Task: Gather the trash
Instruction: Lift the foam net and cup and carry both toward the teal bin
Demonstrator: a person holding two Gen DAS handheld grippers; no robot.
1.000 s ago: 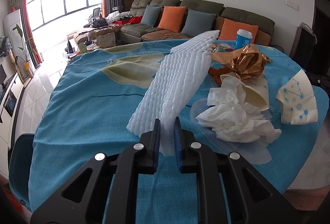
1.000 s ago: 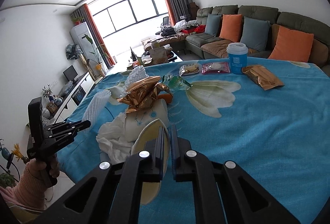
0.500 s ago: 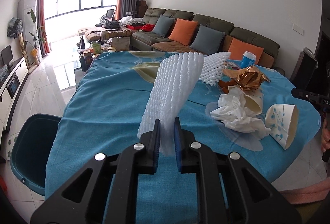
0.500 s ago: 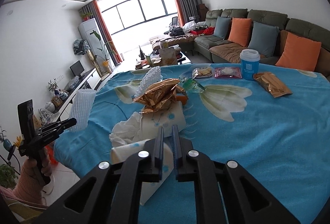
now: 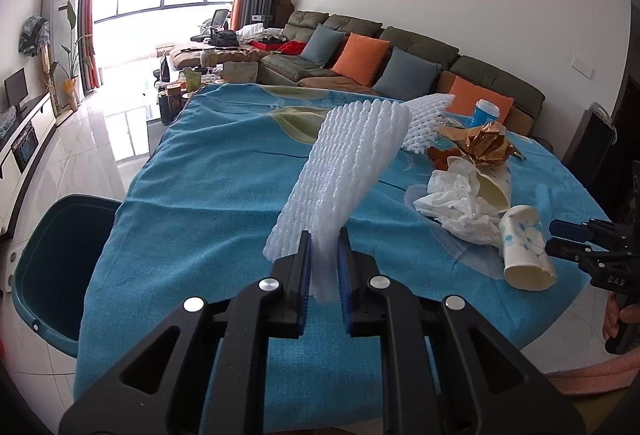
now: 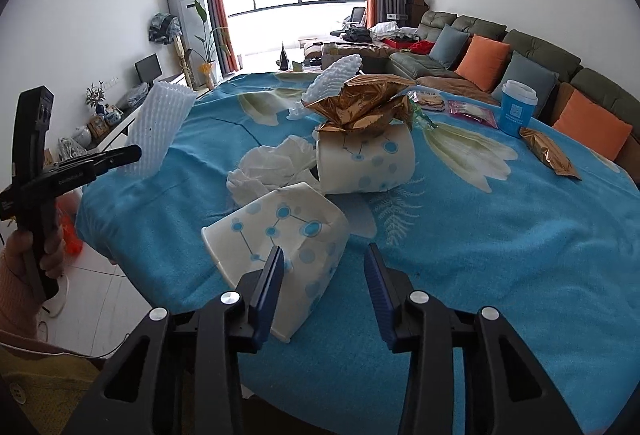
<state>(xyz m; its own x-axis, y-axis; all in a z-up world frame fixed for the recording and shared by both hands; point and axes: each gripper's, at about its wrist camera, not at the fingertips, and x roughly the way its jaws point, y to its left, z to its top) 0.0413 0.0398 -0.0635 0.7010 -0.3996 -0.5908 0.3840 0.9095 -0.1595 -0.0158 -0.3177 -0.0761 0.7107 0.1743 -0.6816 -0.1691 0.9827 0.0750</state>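
White foam netting fills the left gripper; we have its lower edge pinched between the jaws, and the sleeve stands up and leans away over the blue tablecloth. We judge it almost weightless, springy and easily crushed, so a light pinch at the edge is enough. It will flop and catch the air if we swing it fast. The dark teal bin sits on the floor just off the table's left edge, a fair guess for where it should go.

Moving right, a wad of crumpled tissue lies soft and loose beside an upright printed paper cup with a gold foil wrapper bunched on top. Tissue can be taken anywhere; foil is slick and crackly and should be gripped on a fold.

Nearest us, a second paper cup lies on its side near the table edge, already dented. The right gripper has just been opening its jaws. They now stand apart: the left pad is at the cup's wall, the right one clear of it over bare cloth, and nothing is clamped. We think the cup is light, thin-walled and prone to collapse or roll. It seems best taken across its flattened body or by the rim, with modest pressure.
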